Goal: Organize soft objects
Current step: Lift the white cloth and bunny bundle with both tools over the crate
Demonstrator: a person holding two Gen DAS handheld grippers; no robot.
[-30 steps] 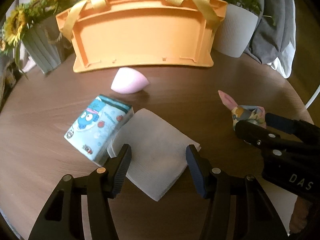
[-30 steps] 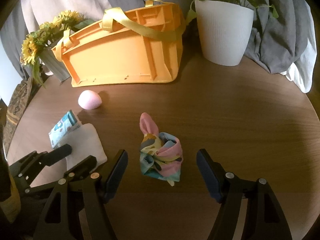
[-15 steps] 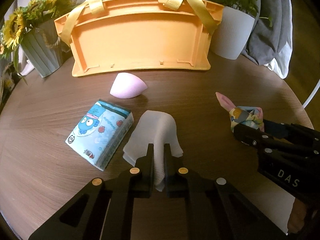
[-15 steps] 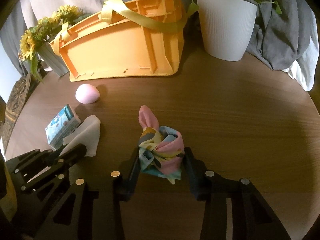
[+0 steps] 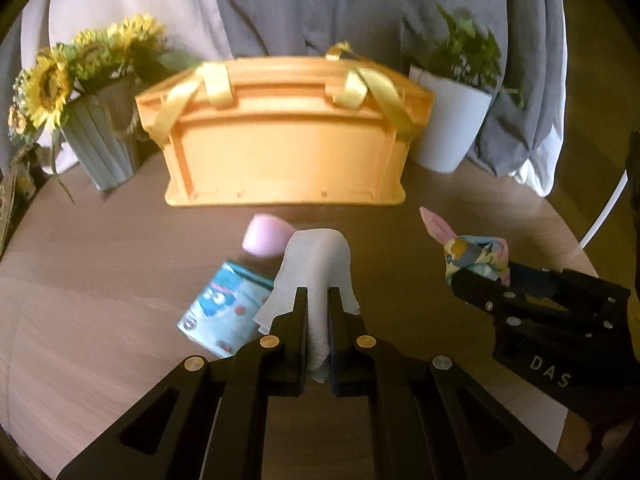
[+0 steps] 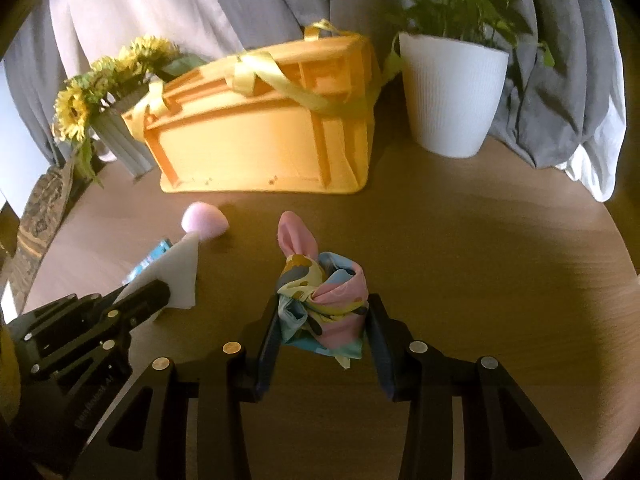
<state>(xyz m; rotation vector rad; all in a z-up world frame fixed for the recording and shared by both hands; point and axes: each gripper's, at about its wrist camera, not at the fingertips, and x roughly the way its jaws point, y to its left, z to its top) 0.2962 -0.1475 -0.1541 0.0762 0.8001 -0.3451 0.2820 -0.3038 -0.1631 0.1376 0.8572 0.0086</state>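
Note:
My left gripper is shut on a white cloth, which hangs lifted off the wooden table. Its folds cover part of a blue tissue pack and a pink egg-shaped sponge that lie behind it. My right gripper is shut on a knotted pastel scarf bundle with a pink tip, raised just above the table. In the right wrist view the white cloth hangs from the left gripper at lower left. An orange basket with yellow handles stands behind.
A sunflower vase stands left of the basket, and a white plant pot stands to its right. Grey and white fabric drapes behind the round table. The table's right edge curves close by.
Both grippers closed, the left on the white cloth and the right on the scarf bundle. Both then rose, lifting cloth and bundle off the table; the views tipped up toward the basket.

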